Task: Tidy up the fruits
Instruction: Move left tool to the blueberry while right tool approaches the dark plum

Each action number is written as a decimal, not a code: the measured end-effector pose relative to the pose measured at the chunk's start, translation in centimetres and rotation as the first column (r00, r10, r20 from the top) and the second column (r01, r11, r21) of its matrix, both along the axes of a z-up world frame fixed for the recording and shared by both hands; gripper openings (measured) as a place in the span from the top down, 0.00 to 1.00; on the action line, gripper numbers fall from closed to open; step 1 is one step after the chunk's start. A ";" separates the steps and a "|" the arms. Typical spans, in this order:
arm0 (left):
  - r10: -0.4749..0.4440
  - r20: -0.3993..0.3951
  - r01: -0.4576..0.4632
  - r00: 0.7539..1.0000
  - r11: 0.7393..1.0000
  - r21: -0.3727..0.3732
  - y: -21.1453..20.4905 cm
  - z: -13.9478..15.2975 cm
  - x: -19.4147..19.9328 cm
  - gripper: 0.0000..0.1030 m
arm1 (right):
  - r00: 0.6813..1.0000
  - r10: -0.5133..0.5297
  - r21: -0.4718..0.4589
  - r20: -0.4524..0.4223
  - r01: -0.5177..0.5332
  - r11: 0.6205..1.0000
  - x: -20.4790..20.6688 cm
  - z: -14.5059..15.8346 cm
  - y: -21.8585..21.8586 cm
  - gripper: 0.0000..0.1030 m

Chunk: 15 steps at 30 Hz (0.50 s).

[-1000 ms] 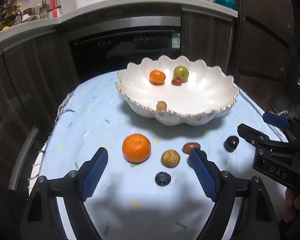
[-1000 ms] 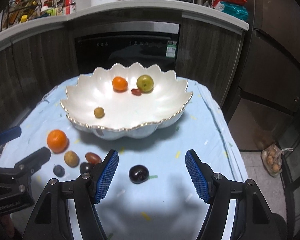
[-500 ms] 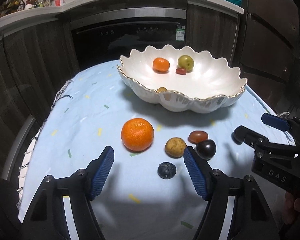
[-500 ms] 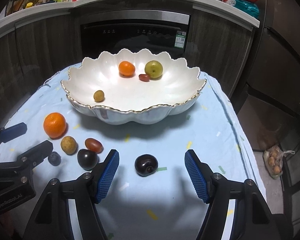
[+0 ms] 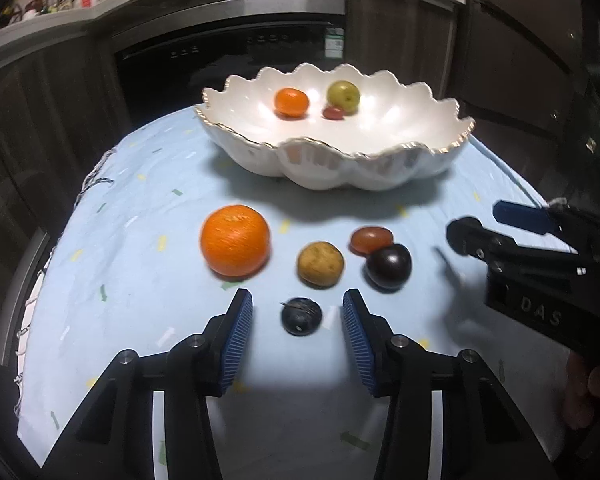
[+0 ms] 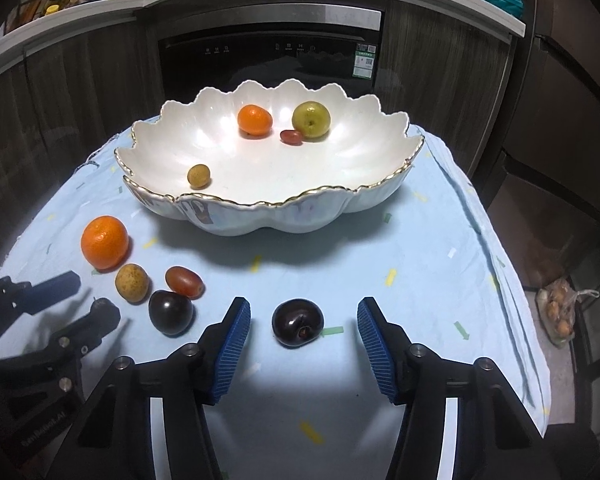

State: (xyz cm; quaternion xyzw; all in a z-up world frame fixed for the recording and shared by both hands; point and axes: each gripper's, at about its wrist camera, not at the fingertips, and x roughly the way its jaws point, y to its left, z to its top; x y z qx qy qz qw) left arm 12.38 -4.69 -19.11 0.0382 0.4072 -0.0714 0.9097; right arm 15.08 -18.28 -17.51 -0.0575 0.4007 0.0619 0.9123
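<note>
A white scalloped bowl (image 6: 380,184) (image 5: 380,168) on the light blue cloth holds a small orange (image 6: 254,119), a green fruit (image 6: 311,119), a red grape tomato (image 6: 291,136) and a small tan fruit (image 6: 198,176). On the cloth lie a big orange (image 5: 235,240), a tan fruit (image 5: 320,264), a red grape tomato (image 5: 371,239), a dark plum (image 5: 388,267), a small dark blue fruit (image 5: 301,315) and a second dark plum (image 6: 297,322). My left gripper (image 5: 298,310) is open with the blue fruit between its fingers. My right gripper (image 6: 302,316) is open around the second plum.
The table's cloth (image 6: 440,264) ends close on the left and right. A dark oven and cabinets (image 6: 268,52) stand behind. A bag of small items (image 6: 560,312) lies on the floor at right. The right gripper's body (image 5: 540,272) shows right of the fruit group.
Both grippers have moved forward and lower. The left one now brackets the small blue fruit and has narrowed; the right one brackets the lone plum. No fruit has moved.
</note>
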 end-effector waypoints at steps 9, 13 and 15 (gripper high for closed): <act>-0.003 -0.032 0.002 0.999 1.000 -0.031 0.2 -0.6 0.3 0.71 | 1.000 0.006 0.011 -0.030 -0.006 1.000 0.5 -0.7 0.1 0.49; -0.010 -0.030 0.009 1.000 1.000 -0.024 0.0 -0.6 0.3 0.73 | 0.999 0.010 0.010 -0.042 -0.009 1.000 0.7 -1.0 0.3 0.50; -0.012 -0.031 0.011 0.999 1.000 -0.026 0.0 -0.6 0.3 0.75 | 0.999 0.011 0.011 -0.053 -0.011 1.000 0.8 -1.2 0.3 0.59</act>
